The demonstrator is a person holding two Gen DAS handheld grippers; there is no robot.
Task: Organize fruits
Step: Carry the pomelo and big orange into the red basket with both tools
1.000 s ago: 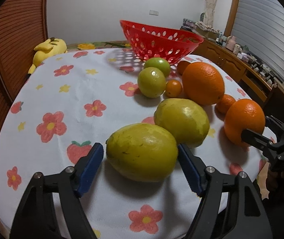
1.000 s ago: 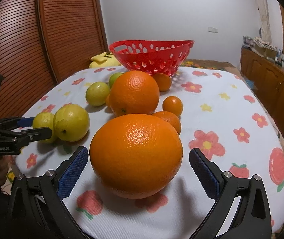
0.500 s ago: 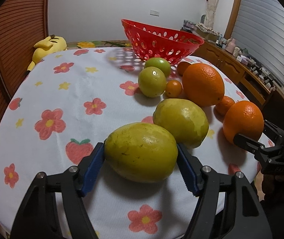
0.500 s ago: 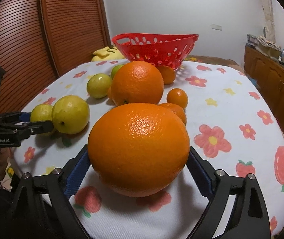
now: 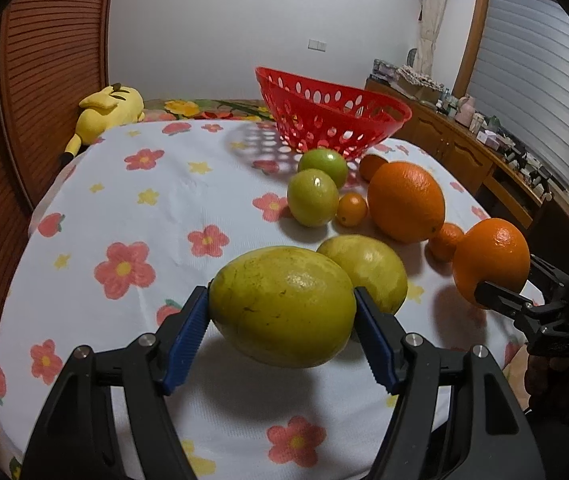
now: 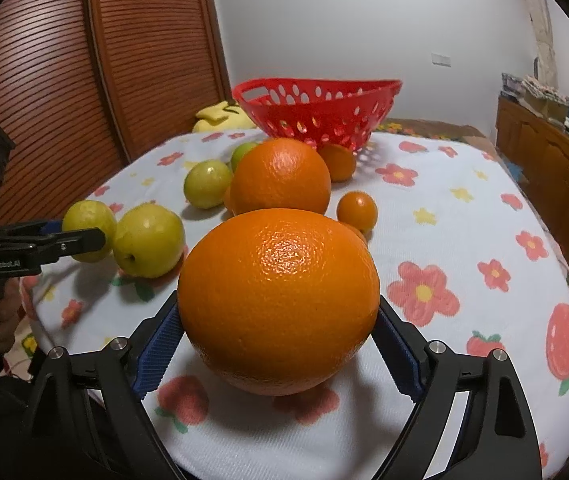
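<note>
My left gripper [image 5: 282, 296] is shut on a large yellow-green fruit [image 5: 282, 320], which hangs just above the flowered tablecloth [image 5: 144, 220]. In the right wrist view, my right gripper [image 6: 278, 308] has a big orange [image 6: 278, 280] between its blue pads. Its jaws are closing and the pads press on both sides of the orange. The left wrist view shows that orange [image 5: 492, 256] at the right, slightly off the cloth. The red perforated basket [image 5: 336, 120] stands at the far side of the table, and I see no fruit in it.
On the cloth lie another yellow-green fruit [image 5: 368, 268], a second large orange [image 5: 406, 200], two green fruits [image 5: 312, 196] and small oranges [image 5: 351, 209]. A yellow plush toy [image 5: 108, 112] lies at the back left by a louvred wooden door [image 5: 44, 80]. A sideboard [image 5: 464, 148] runs along the right.
Both grippers went from open around their fruit to shut on it. The yellow-green fruit and the big orange have come slightly off the cloth.
</note>
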